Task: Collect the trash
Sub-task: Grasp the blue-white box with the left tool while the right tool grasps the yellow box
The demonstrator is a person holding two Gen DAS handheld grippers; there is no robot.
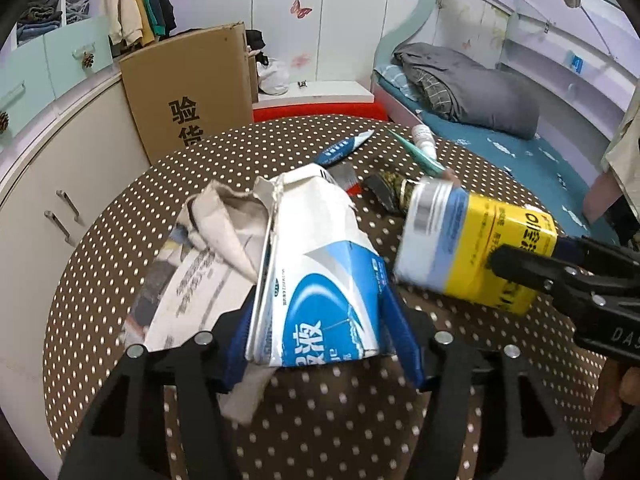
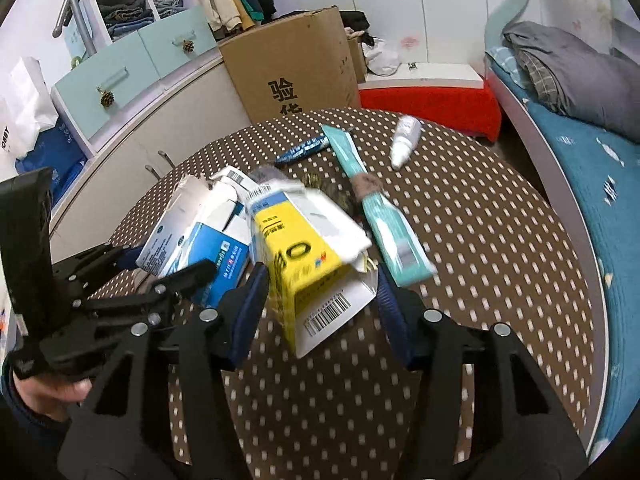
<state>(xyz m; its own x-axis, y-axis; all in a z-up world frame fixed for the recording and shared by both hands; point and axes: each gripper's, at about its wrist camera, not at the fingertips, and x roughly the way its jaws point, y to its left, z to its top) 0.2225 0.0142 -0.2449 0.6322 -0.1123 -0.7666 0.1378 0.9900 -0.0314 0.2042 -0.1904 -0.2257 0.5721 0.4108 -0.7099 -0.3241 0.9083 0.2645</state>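
Note:
My left gripper point(image 1: 320, 340) is shut on a torn blue-and-white carton point(image 1: 320, 280) with crumpled paper point(image 1: 224, 224) tucked beside it, above the polka-dot table point(image 1: 320, 420). My right gripper point(image 2: 320, 308) is shut on a yellow-and-white box point(image 2: 308, 256), held just right of the carton point(image 2: 200, 248). In the left wrist view the yellow box point(image 1: 476, 248) hangs at the right in the right gripper's fingers point(image 1: 520, 268). On the table lie a teal tube point(image 2: 384, 216), a blue sachet point(image 2: 304, 148) and a small white bottle point(image 2: 404, 140).
A tall cardboard box point(image 2: 292, 64) stands behind the table. White cabinets point(image 2: 168, 120) are at the left. A red bench point(image 2: 432, 104) and a bed point(image 2: 580, 140) with grey bedding are at the right.

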